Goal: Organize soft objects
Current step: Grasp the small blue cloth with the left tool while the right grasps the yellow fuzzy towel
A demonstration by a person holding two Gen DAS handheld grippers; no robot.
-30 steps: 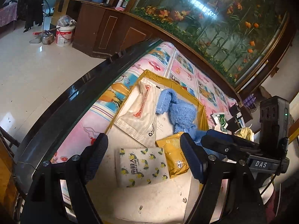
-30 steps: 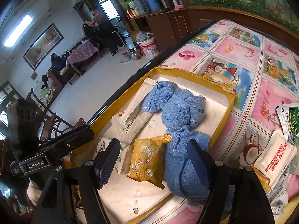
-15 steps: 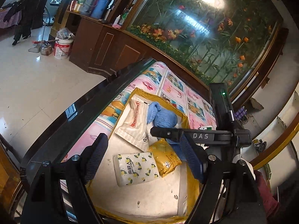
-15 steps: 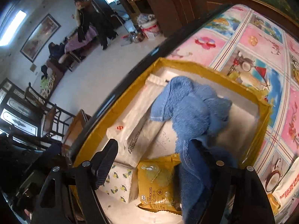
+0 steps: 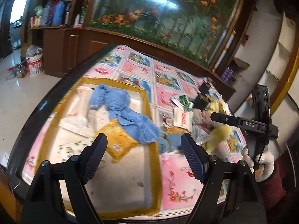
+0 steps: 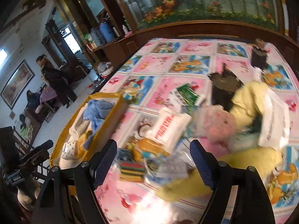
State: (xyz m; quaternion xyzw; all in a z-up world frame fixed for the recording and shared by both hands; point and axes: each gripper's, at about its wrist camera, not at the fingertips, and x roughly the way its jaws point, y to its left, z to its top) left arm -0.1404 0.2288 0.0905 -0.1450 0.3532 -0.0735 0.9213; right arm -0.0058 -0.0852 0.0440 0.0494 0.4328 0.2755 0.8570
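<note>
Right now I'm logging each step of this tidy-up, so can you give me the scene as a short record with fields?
box: yellow-rimmed box on the patterned tablecloth
in box: blue towel, one end draped over the rim; yellow packet
outside box: white packet, yellow cloth, striped sponge
left claw: open, empty
right claw: open, empty, over the loose pile

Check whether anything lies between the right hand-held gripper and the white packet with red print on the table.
Nothing visible blocks it. The right hand-held gripper is open and empty, and the white packet with red print lies just ahead on the patterned tablecloth. A striped sponge sits nearer, low between the fingers, not on top of the packet.
</note>
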